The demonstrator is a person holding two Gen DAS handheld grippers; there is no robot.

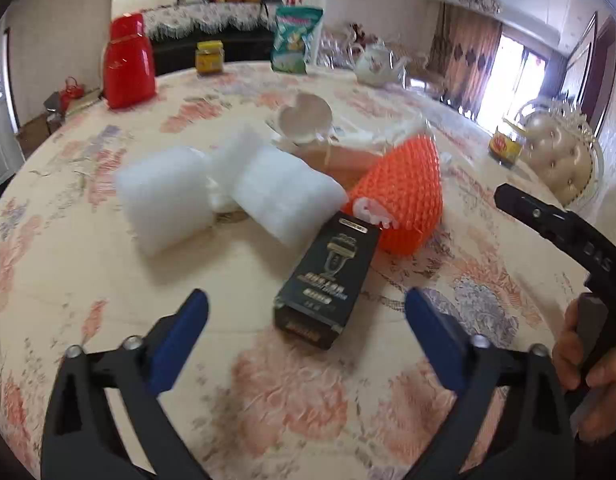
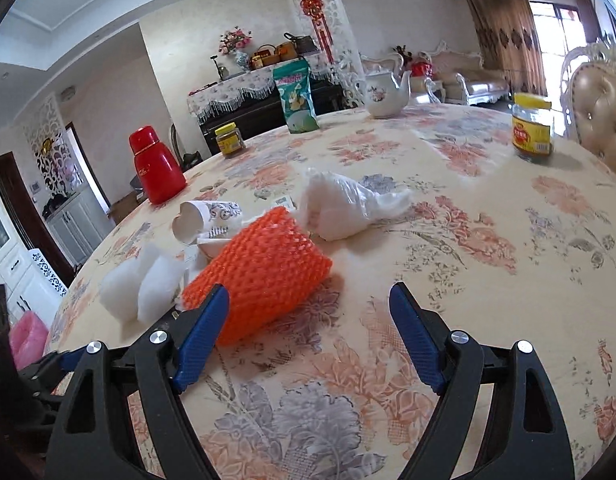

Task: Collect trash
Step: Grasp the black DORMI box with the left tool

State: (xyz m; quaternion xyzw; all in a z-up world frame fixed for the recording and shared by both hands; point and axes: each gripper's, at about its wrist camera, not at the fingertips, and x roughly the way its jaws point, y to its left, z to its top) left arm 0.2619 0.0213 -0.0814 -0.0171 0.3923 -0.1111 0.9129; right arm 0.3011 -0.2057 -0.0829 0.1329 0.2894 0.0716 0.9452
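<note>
Trash lies clustered on the floral tablecloth point(image 1: 268, 380). A black printed box point(image 1: 328, 280) lies closest, its near end between the spread blue pads of my left gripper point(image 1: 306, 300), which is open and not touching it. Behind the box are two white foam pieces point(image 1: 164, 196), an orange foam net point(image 1: 400, 192) and torn paper scraps point(image 1: 304, 120). My right gripper point(image 2: 310, 292) is open and holds nothing. The orange foam net point(image 2: 264, 268) lies just ahead of its left pad. A crumpled white plastic bag point(image 2: 348, 208) lies further back.
A red thermos point(image 2: 158, 168), two yellow-lidded jars point(image 2: 532, 128), a green snack bag point(image 2: 298, 96) and a white teapot point(image 2: 386, 92) stand around the far table rim. A padded chair point(image 2: 604, 120) is at the right. A hand point(image 1: 588, 360) holds the right tool.
</note>
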